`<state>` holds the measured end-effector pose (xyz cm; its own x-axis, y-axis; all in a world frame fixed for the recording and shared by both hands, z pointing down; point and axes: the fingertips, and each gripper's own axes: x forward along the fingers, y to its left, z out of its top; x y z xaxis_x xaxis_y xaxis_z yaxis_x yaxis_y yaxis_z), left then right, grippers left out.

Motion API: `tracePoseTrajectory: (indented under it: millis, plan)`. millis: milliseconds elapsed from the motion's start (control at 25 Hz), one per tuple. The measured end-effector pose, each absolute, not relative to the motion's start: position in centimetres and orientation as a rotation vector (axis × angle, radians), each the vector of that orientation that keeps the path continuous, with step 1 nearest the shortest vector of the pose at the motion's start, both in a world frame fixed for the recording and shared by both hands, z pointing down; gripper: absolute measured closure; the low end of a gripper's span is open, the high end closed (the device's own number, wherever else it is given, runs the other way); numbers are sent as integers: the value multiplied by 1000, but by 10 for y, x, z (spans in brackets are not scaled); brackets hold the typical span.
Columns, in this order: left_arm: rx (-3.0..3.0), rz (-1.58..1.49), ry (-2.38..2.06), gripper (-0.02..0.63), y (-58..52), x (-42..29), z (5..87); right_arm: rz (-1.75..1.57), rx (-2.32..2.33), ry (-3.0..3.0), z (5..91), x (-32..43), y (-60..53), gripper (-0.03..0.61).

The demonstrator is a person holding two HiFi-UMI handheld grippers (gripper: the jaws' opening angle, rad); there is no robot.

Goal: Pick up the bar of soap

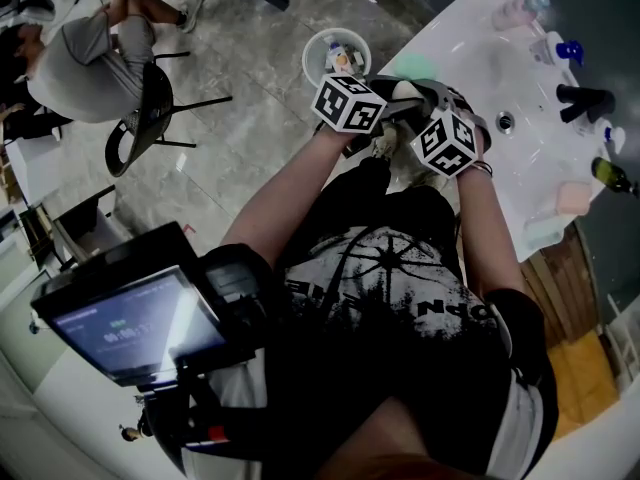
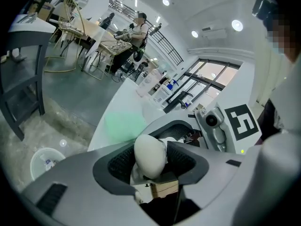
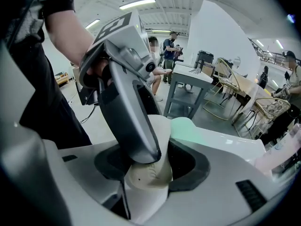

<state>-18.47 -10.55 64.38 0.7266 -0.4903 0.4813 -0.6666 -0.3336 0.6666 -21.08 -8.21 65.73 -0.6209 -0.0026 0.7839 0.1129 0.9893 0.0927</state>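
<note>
The white oval bar of soap [image 2: 150, 155] sits between the jaws of both grippers, held in the air at the near edge of a white sink counter [image 1: 470, 58]. In the left gripper view, my left gripper [image 2: 151, 160] stands around the soap with its pads slightly off it. In the right gripper view, the soap [image 3: 149, 179] is pressed between the dark pads of my right gripper [image 3: 148, 167], and one grey finger [image 3: 134, 126] of the left gripper lies across its top. In the head view the two marker cubes [image 1: 348, 103] [image 1: 447, 140] are close together.
The counter carries a black faucet [image 1: 585, 100], a drain [image 1: 505, 121], bottles [image 1: 610, 173], a pink item [image 1: 575, 196] and a green patch [image 1: 415, 65]. A white bin [image 1: 335, 56] stands on the floor beside it. A chair [image 1: 150, 118] and a seated person [image 1: 85, 53] are far left.
</note>
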Motion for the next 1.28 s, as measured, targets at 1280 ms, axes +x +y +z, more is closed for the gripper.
tracePoseTrajectory:
  millis: [1280]
  plan:
    - [2011, 317, -1027, 359, -111, -204, 649, -161, -35, -2283, 650, -211, -83, 364]
